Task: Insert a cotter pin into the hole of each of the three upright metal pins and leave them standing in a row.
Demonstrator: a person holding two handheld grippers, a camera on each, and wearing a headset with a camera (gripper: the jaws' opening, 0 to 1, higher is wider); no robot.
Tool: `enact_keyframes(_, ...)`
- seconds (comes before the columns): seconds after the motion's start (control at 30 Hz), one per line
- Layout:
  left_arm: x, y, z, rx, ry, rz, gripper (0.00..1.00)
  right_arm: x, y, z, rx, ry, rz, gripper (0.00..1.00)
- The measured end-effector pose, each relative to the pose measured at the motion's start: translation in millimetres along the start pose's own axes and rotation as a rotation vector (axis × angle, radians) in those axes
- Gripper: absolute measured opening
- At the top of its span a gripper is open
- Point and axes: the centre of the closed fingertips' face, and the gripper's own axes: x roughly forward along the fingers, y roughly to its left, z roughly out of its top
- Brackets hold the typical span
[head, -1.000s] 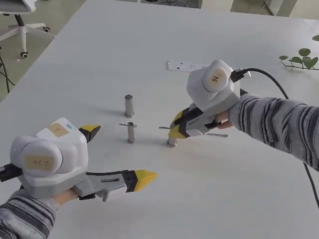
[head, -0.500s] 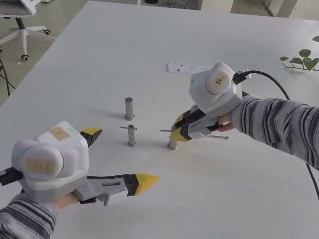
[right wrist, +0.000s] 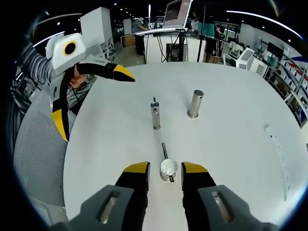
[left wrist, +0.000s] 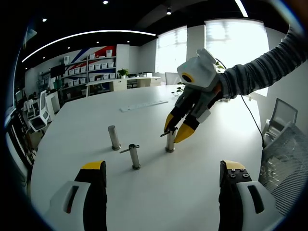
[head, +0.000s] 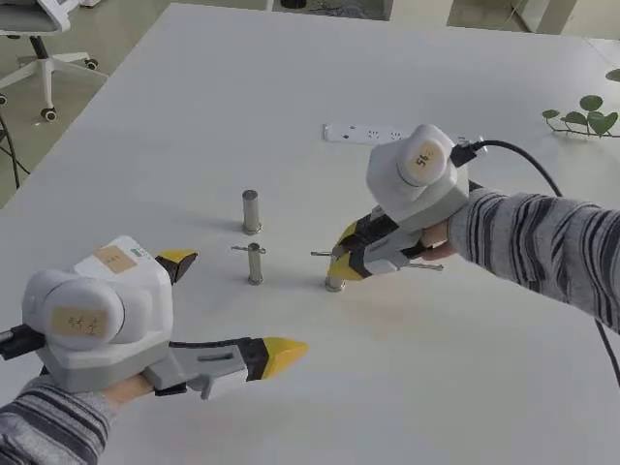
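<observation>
The right gripper is down over the right-most short upright steel pin on the broad white table, its yellow-tipped jaws narrowed to either side of the pin's round head; I cannot tell whether they actually pinch it or merely flank it closely. A thin grey cotter pin sits crosswise through that pin, its tip poking out away from the gripper. The left gripper is held low at the near-left of the table, jaws spread wide and holding nothing, well apart from the work. The 3 steel pins stand in a bent line: the middle pin carries its own cotter pin across the top, and the far pin has a plain top. Beyond them a white power strip lies flat on the table, and green plant leaves show at the far right edge. A white office chair stands on the floor off the far left corner
</observation>
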Motion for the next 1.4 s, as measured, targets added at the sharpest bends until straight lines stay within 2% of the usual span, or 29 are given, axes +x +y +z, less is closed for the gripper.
enact_keyframes(0.07,-0.7,0.3,0.3,-0.001,-0.001,0.004,0.98,-2.9,-0.4,1.0,0.015,-0.028,-0.006,0.22)
enact_keyframes(0.1,-0.9,0.3,0.4,-0.002,-0.001,0.004,0.98,-4.3,0.0,4.2,0.06,-0.056,-0.004,0.24)
enact_keyframes(0.27,-2.6,0.4,2.3,-0.004,-0.007,0.006,0.98,-13.4,-5.3,16.0,0.131,-0.119,-0.018,0.3)
enact_keyframes(0.37,-3.4,0.1,2.4,-0.005,-0.009,0.006,0.98,-17.6,-13.5,34.2,0.211,-0.212,-0.048,0.32)
enact_keyframes(0.43,-3.6,0.1,2.3,-0.005,-0.008,0.007,0.98,-20.3,-20.3,47.8,0.232,-0.282,-0.075,0.33)
enact_keyframes(0.53,-3.6,0.7,3.8,-0.007,-0.02,0.011,0.99,-18.2,-27.0,60.5,0.211,-0.314,-0.11,0.32)
enact_keyframes(0.67,-3.3,2.3,4.8,-0.006,-0.026,0.018,0.98,-9.7,-28.0,77.4,0.229,-0.372,-0.091,0.27)
enact_keyframes(0.83,-2.8,2.2,2.3,-0.006,-0.024,0.016,0.98,6.2,-28.1,88.9,0.188,-0.366,-0.102,0.29)
enact_keyframes(1.03,-2.0,4.8,-1.1,-0.019,-0.02,0.024,0.97,26.1,-39.4,88.0,0.162,-0.334,-0.128,0.33)
enact_keyframes(1.17,-1.7,6.8,-1.7,-0.019,-0.021,0.029,0.97,38.4,-42.5,90.8,0.114,-0.314,-0.149,0.34)
enact_keyframes(1.4,0.2,8.0,-2.5,-0.019,-0.023,0.026,0.96,50.8,-48.4,98.6,0.138,-0.314,-0.162,0.33)
